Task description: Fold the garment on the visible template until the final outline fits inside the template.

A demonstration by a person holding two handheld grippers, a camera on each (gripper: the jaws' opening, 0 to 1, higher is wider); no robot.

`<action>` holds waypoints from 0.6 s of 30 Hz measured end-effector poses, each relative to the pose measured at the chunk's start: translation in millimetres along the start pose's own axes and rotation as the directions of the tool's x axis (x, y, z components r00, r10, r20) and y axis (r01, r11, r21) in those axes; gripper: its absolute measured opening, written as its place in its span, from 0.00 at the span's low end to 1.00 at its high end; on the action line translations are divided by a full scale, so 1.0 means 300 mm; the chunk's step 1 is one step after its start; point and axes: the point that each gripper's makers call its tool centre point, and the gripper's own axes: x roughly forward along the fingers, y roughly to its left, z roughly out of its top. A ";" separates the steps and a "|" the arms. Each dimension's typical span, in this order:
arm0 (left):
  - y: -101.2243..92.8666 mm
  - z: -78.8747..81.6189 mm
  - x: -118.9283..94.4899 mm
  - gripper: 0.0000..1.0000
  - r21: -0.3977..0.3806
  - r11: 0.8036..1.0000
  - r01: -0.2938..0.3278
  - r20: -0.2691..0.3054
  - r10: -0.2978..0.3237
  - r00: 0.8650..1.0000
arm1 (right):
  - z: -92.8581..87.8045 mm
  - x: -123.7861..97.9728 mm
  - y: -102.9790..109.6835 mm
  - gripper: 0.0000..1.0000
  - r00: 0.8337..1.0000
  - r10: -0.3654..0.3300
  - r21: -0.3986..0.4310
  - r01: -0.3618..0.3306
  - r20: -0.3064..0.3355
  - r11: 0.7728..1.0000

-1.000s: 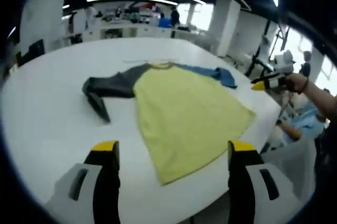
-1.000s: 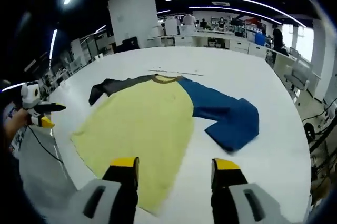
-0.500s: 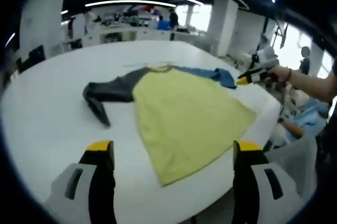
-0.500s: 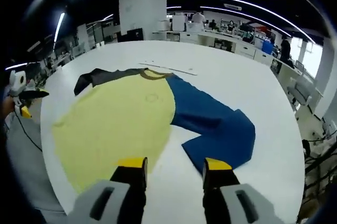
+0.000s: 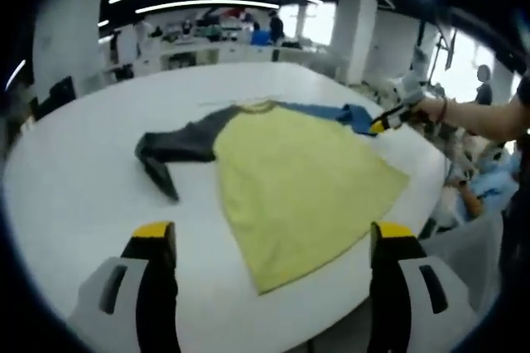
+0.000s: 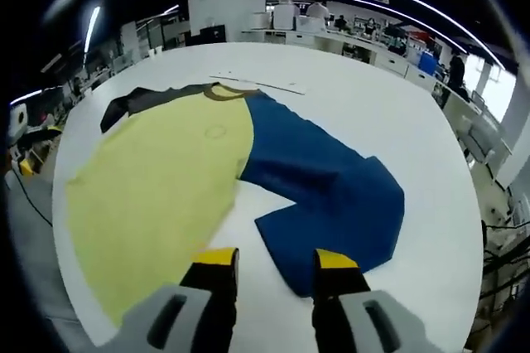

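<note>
A garment lies flat on the white round table (image 5: pixel 74 162), with a yellow body (image 5: pixel 290 179), a dark grey sleeve (image 5: pixel 170 146) and a blue sleeve (image 5: pixel 348 117). My left gripper (image 5: pixel 273 237) hovers open over the near table edge, short of the yellow hem. In the right gripper view the yellow body (image 6: pixel 157 179) spreads to the left and the blue sleeve (image 6: pixel 331 195) bends toward me. My right gripper (image 6: pixel 276 260) is open just above the blue sleeve's near edge. The right gripper (image 5: pixel 387 118) also shows beside the blue sleeve, held by a hand (image 5: pixel 431 108).
A thin pale strip (image 6: pixel 257 84) lies on the table beyond the collar. Desks, monitors and people stand in the far background. A person in light blue (image 5: pixel 489 191) sits beyond the table's right edge. The table drops off close under both grippers.
My right gripper has moved in over the table toward the blue sleeve, which now looks larger and closer. The left gripper has barely shifted. The garment lies as before.
</note>
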 end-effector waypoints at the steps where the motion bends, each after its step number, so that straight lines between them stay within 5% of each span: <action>1: 0.002 0.001 0.000 0.96 0.001 1.000 -0.001 0.001 0.001 1.000 | -0.005 0.000 -0.002 0.29 1.000 0.001 0.001 -0.001 -0.005 1.000; 18: -0.053 0.061 0.005 0.97 0.005 1.000 0.008 0.043 -0.009 0.999 | -0.035 0.053 -0.030 0.22 0.998 -0.008 -0.049 0.005 -0.063 0.999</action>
